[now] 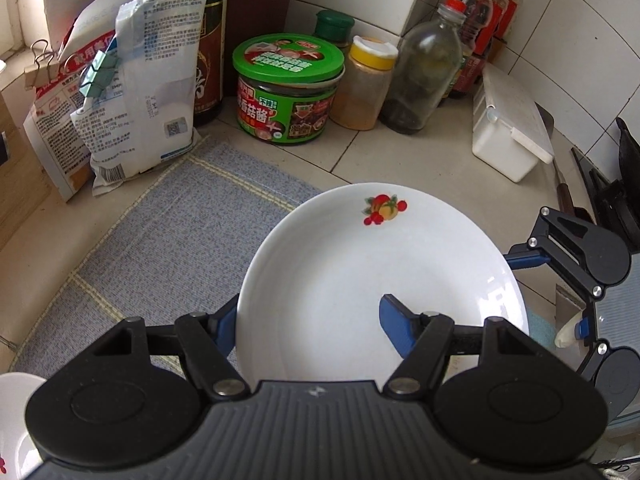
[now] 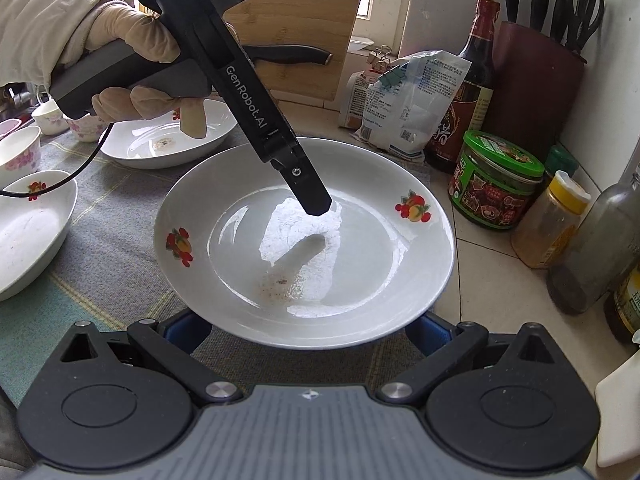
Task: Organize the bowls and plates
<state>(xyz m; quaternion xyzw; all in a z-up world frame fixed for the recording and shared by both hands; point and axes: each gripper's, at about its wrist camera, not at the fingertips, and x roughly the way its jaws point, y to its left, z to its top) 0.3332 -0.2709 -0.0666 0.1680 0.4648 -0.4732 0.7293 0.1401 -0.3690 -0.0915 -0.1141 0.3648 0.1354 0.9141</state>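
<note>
My left hand-held gripper (image 1: 308,308) grasps the plate (image 1: 340,248) by its near wall: one blue finger lies inside the well and the other sits outside, under the rim. The plate is white with small fruit prints and is at the mat's (image 1: 160,240) right edge, partly over the tiled counter (image 1: 360,152). From the right wrist, my gloved left hand (image 2: 120,40) wraps the handle, and the gripper slants down into the plate from the far side.

My right hand-held gripper (image 2: 306,330) has its fingers spread wide at the plate's opposite rim. The rim lies over both tips and hides the pads, so I cannot tell whether it grips.

A second plate (image 2: 160,148) sits behind on the mat, a third (image 2: 32,232) is at the left, and flowered bowls (image 2: 20,152) stand beyond them. A green-lidded jar (image 2: 496,184) and bottles (image 2: 476,80) stand near the wall.
</note>
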